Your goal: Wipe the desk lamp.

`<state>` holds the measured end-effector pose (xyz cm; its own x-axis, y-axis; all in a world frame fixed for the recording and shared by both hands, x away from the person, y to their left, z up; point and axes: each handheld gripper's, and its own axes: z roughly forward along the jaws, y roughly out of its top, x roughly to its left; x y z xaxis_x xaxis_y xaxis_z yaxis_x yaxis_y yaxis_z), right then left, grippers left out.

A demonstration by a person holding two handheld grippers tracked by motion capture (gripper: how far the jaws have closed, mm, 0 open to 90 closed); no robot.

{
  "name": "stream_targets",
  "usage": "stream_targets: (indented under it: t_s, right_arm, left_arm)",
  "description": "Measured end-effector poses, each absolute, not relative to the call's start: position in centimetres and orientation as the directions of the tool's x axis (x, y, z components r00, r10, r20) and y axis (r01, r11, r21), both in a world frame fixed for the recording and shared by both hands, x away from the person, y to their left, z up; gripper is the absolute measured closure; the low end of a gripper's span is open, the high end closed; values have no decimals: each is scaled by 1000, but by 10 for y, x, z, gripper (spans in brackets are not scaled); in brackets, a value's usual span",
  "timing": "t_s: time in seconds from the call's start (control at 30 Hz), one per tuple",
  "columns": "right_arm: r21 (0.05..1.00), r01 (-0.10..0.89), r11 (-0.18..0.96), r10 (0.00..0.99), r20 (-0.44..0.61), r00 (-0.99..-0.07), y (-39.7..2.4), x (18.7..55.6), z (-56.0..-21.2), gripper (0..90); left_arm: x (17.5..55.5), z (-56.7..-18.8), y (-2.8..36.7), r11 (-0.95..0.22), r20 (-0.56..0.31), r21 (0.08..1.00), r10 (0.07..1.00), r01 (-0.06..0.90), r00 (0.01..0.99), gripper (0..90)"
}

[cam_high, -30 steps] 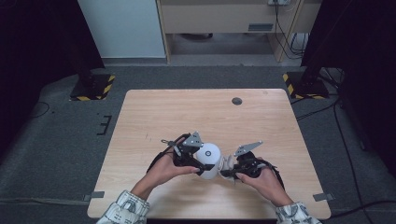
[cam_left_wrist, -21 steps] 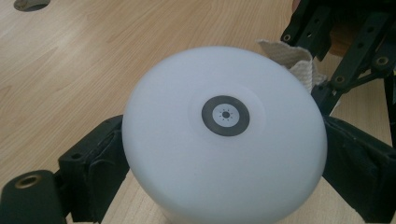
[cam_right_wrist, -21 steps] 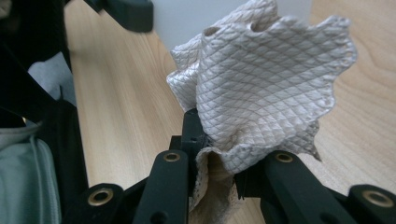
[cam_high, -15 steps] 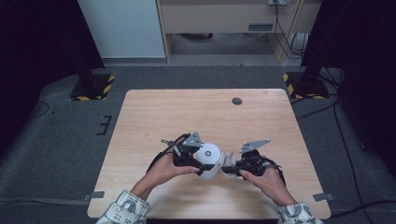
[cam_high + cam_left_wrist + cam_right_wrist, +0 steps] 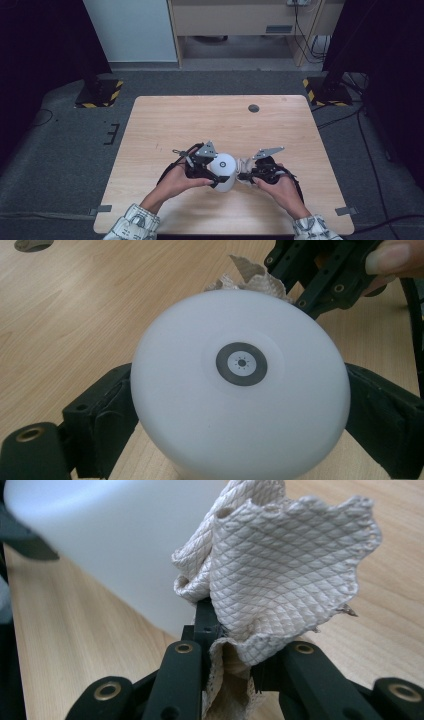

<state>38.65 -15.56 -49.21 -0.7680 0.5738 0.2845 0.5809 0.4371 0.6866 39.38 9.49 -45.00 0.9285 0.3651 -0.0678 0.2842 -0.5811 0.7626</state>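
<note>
**Two claws working on one white container**

Both claws are meeting near the front middle of the tabletop [image 5: 165,120]. The left claw [image 5: 216,176] is clamping a white round container [image 5: 223,170] between its jaws, which are spread wide and pressing on opposite sides of the body; in the left gripper view the container's [image 5: 240,385] flat face, marked with a small grey ring, is facing the camera. The right claw [image 5: 242,176] is clenching a crumpled, quilted beige cloth [image 5: 245,167], the jaws drawn tight on its bunched lower part. In the right gripper view the cloth [image 5: 280,580] is fanning out above the jaws and lying right against the container's [image 5: 115,540] white side. A dark round disc [image 5: 253,108] is sitting well apart, near the tabletop's far edge. Nothing is standing between the claws and the container.
</note>
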Motion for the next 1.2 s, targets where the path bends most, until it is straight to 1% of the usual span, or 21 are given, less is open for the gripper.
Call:
stream_targets:
  t_s: [0.27, 0.37, 0.53, 0.63, 0.93, 1.2]
  right_arm:
    - [671, 552, 494, 509, 291, -810, -154, 375, -490, 771]
    - [689, 524, 501, 476, 286, -832, -154, 369, -486, 771]
    - [737, 488, 467, 439, 286, -852, -157, 362, -473, 771]
    - [751, 465, 469, 412, 280, -867, -156, 360, -470, 771]
    - [704, 454, 546, 400, 258, -880, -144, 357, -482, 771]
    - [693, 421, 585, 348, 254, -902, -126, 349, -488, 770]
  left_arm:
    - [394, -450, 95, -578, -70, 764, 367, 286, 928, 79]
    - [394, -450, 95, -579, -69, 764, 365, 285, 928, 79]
    - [394, -450, 95, -577, -70, 765, 366, 286, 928, 79]
    - [394, -451, 95, -576, -71, 766, 366, 286, 928, 79]
    - [394, -451, 96, -574, -74, 767, 363, 285, 929, 78]
    - [395, -451, 96, -574, -75, 767, 363, 287, 929, 78]
